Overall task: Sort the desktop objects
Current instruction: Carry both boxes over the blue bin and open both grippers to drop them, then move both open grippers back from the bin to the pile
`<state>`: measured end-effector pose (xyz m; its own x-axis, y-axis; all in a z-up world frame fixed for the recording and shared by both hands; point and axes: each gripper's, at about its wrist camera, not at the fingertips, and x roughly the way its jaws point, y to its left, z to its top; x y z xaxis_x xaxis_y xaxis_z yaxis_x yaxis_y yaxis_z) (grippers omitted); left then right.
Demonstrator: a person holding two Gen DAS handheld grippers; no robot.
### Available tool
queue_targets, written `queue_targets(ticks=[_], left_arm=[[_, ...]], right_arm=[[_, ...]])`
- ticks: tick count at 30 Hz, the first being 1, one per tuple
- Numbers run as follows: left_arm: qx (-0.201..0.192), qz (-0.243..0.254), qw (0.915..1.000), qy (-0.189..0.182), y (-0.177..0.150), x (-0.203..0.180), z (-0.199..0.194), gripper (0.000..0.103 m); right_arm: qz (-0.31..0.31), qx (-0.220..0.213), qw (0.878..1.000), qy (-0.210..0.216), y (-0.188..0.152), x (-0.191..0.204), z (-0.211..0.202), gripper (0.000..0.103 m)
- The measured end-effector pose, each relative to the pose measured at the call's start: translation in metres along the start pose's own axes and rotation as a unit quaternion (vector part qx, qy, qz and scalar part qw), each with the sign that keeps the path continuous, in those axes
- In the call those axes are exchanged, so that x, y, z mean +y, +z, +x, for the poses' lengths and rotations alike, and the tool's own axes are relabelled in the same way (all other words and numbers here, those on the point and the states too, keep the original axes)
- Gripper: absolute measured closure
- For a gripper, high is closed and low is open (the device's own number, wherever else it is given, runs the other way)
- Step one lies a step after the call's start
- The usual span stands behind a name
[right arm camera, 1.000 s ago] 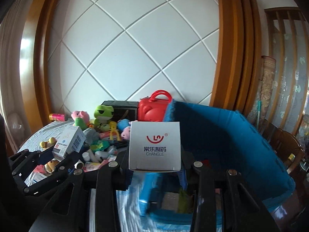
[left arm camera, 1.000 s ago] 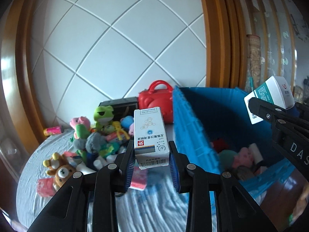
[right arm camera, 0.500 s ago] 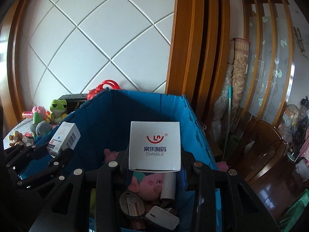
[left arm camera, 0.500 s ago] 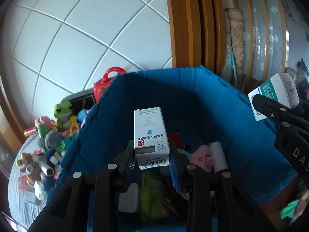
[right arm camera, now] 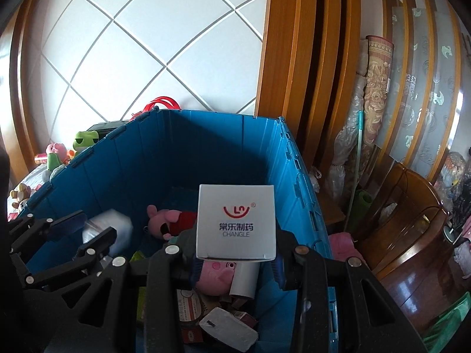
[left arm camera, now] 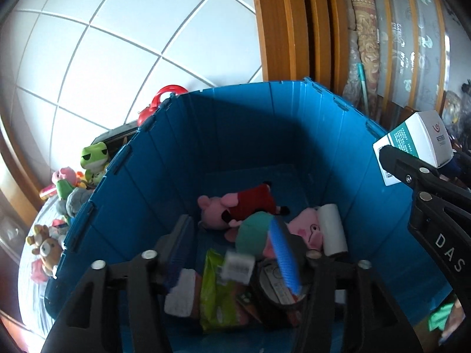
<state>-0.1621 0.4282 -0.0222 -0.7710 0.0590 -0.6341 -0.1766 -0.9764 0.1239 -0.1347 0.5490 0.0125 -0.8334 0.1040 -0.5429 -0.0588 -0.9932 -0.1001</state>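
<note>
Both grippers hang over a deep blue bin (left arm camera: 294,123). My left gripper (left arm camera: 229,229) has its jaws opening, and its pads touch nothing. A small white medicine box (left arm camera: 237,266), blurred, is dropping below them toward the bin's contents. In the right wrist view this box (right arm camera: 107,229) is a white smear beside the left gripper (right arm camera: 88,228). My right gripper (right arm camera: 235,261) is shut on a white CHANGLE box (right arm camera: 237,223), held upright above the bin. The same box (left arm camera: 412,144) shows teal and white at the right edge of the left wrist view.
Inside the bin lie pink pig plush toys (left arm camera: 232,206), a white roll (left arm camera: 332,229), a green packet (left arm camera: 217,294) and a tape roll (left arm camera: 273,288). Left of it, a table holds a green frog (left arm camera: 94,158), a bear (left arm camera: 47,247) and a red case (left arm camera: 159,103). Wooden furniture (right arm camera: 412,220) stands right.
Both grippers swung from the toy pile to above the bin. The left jaws spread and the small medicine box fell out of them. The right gripper kept its box.
</note>
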Motion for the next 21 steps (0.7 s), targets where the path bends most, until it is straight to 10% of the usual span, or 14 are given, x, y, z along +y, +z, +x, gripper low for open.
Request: queue_targets(ticks=[6,9,14,16,21], left_arm=[[-0.001,-0.003,1.0,0.0,0.001,-0.004,-0.004,0.035],[-0.002,-0.006,1.0,0.0,0.0,-0.003,-0.007,0.034],[-0.009,-0.012,0.9999,-0.006,-0.003,-0.001,-0.015,0.033],[-0.013,-0.012,0.9998,-0.007,-0.005,-0.001,-0.02,0.031],[-0.019,-0.015,0.9997,-0.006,-0.008,0.001,-0.025,0.028]], right_arm=[[0.006,-0.003,1.0,-0.006,0.0,-0.009,-0.002,0.063],[0.008,-0.012,1.0,-0.009,0.0,-0.013,-0.006,0.028],[0.014,-0.023,1.0,-0.011,0.001,-0.017,-0.014,0.019],[0.015,-0.027,0.999,-0.013,0.0,-0.018,-0.017,0.0],[0.018,-0.031,0.999,-0.012,-0.001,-0.018,-0.023,0.0]])
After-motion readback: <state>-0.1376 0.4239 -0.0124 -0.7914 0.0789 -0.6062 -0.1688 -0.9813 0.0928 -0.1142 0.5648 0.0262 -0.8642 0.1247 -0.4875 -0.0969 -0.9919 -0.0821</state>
